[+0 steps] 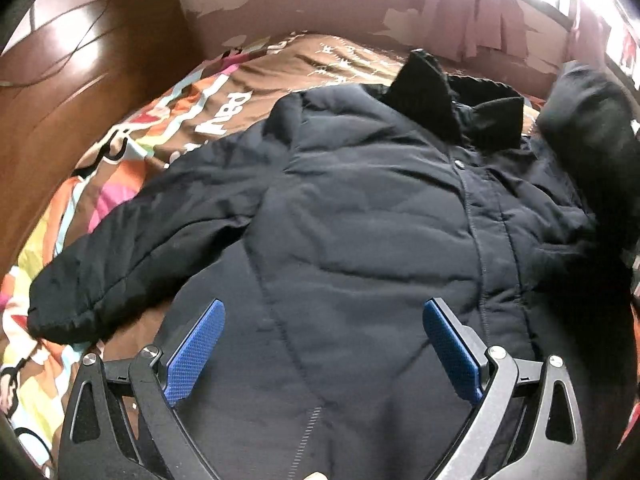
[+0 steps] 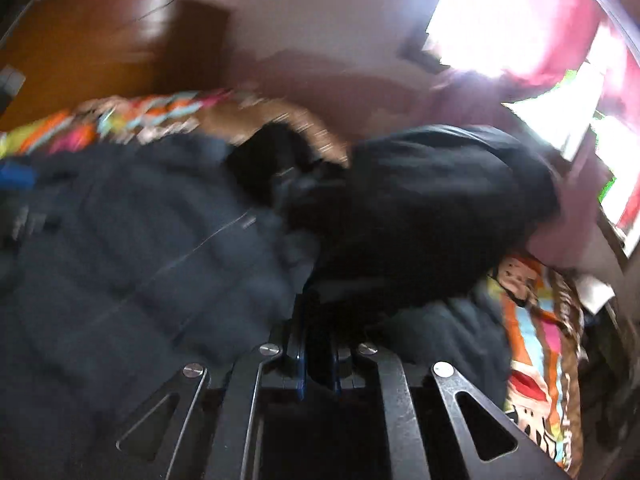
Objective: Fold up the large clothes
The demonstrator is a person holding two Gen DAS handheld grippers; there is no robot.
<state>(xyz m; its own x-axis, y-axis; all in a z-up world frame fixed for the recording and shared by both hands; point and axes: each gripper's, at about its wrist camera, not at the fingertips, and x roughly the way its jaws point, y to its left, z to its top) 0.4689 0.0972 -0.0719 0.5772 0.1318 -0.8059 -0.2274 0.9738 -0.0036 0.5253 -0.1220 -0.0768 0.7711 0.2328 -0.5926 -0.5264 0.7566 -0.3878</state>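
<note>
1. the left tool (image 1: 324,344) hangs just above the lower front of the jacket (image 1: 360,220), its blue pads (image 1: 196,350) spread wide with nothing between them.
2. the right tool (image 2: 318,364) has its jaws pressed nearly together on dark cloth. i judge this cloth is the end of the right sleeve (image 2: 432,208), which bulges up and over toward the jacket body, but the right view is blurred and i can not be sure.
3. the jacket lies face up on the bed (image 1: 132,152), front closed, hem nearest and collar (image 1: 432,96) farthest.
4. the left sleeve (image 1: 132,248) is spread out flat to the side on the coloured bedcover, not folded.
5. behind the bed are a wooden headboard (image 1: 68,92) and a wall with a bright window (image 2: 496,12).
6. as i judge it, folding is at the start: one sleeve is coming in. the other sleeve and the fold of the body are left to do.
</note>
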